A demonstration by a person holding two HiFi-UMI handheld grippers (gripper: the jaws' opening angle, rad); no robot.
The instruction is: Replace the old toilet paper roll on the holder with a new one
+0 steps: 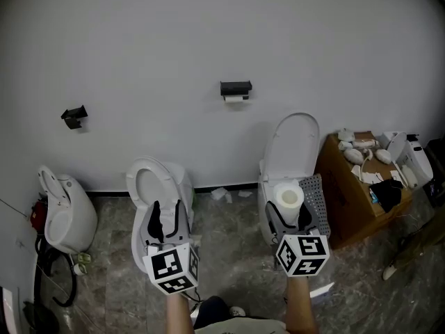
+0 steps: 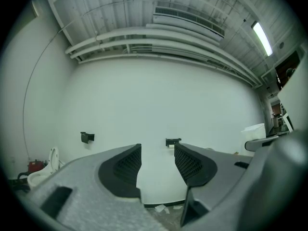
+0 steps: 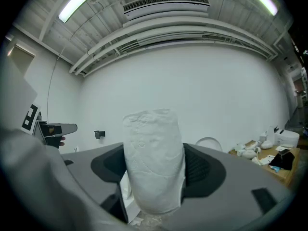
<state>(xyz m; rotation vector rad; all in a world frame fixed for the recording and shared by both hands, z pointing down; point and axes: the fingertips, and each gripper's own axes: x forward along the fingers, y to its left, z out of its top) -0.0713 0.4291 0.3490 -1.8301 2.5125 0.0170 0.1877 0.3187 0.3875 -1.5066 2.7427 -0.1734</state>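
Right gripper view: right hand-held gripper [image 3: 154,173] grips paper roll [image 3: 154,150].

The left forearm [image 1: 179,313] and right forearm [image 1: 297,309] rise side by side from the bottom edge of the head view. Each carries a gripper held level and facing the holder [image 1: 236,89]. The left gripper [image 1: 165,221] sits below and left of the holder, with its jaws apart and nothing between them. The right gripper [image 1: 288,214] sits below and right of the holder. Its jaws are spread wide and press on the sides of an upright toilet paper roll [image 3: 154,167]. A marker cube tops each gripper near the wrist.
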